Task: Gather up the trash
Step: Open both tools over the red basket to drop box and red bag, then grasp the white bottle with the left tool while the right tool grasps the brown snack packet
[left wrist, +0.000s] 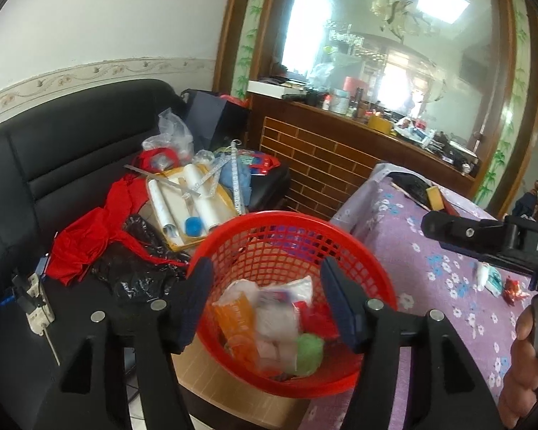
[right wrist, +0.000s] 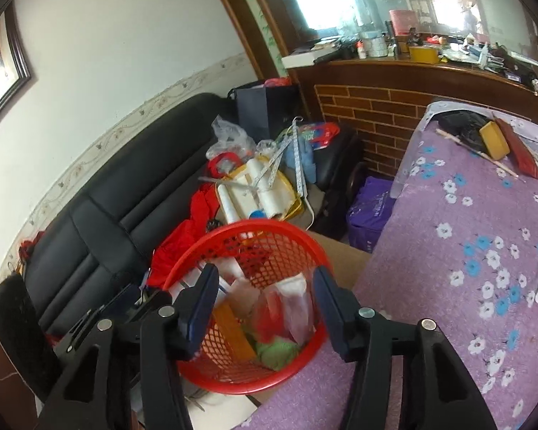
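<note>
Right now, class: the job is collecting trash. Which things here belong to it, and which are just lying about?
Job:
- red basket holding wrappers
- white wrapper on the purple cloth
- red scrap

Lying about:
- black sofa
- paper rolls
- yellow box

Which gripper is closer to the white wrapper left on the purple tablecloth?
Right. The right gripper hangs just above the white wrapper; the left gripper is over the red basket.

1. White capitals "DA", cut off by the frame edge, on the black body of the right gripper [left wrist: 491, 238]; left wrist view, at 3 o'clock.
2. Print on the red-and-blue packet [right wrist: 317, 132] on the sofa: too blurred to read; right wrist view, toward 12 o'clock.
</note>
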A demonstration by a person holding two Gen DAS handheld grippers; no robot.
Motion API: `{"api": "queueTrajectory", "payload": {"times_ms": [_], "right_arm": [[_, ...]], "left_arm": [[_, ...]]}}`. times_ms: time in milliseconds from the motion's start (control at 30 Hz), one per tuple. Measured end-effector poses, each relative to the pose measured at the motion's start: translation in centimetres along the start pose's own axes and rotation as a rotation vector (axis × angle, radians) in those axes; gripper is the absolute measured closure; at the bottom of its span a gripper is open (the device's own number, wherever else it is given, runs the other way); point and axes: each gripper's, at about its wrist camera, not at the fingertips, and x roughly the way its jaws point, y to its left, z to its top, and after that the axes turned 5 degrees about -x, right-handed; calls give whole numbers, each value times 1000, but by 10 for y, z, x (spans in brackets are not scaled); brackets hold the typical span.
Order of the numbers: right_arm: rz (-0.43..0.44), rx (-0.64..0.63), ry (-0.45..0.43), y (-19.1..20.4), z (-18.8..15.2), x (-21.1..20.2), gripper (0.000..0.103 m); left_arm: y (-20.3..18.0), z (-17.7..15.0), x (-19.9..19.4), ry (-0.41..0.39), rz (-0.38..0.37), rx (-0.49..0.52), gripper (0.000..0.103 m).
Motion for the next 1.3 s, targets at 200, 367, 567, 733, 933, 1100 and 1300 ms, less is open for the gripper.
{"api": "queueTrajectory", "payload": {"times_ms": [200, 367, 567, 733, 933, 1100, 1300], "right_arm": [[-36, 33, -27, -33, -16, -35, 43], [-88, 117, -22, -82, -37, -65, 43], [-197, 259, -63, -161, -58, -118, 43], [-319, 415, -66, -237, -79, -160, 43], [-418, 596, -34, -316, -101, -181, 43], [-452, 662, -4, -354, -97, -175, 43], [-467, 677, 29, -373, -94, -153, 43]], "left_arm": [[-23, -5, -6, 19, -61, 32, 42], [-65, -15, -8, 43, -123, 101, 41], [-128, -31, -8, 91, -203, 204, 39], [-188, -44, -3, 140, -265, 302, 37], [-250, -55, 10, 204, -311, 392, 37], [-293, -56, 30, 274, -339, 428, 37], [-324, -56, 57, 321, -323, 446, 37]]}}
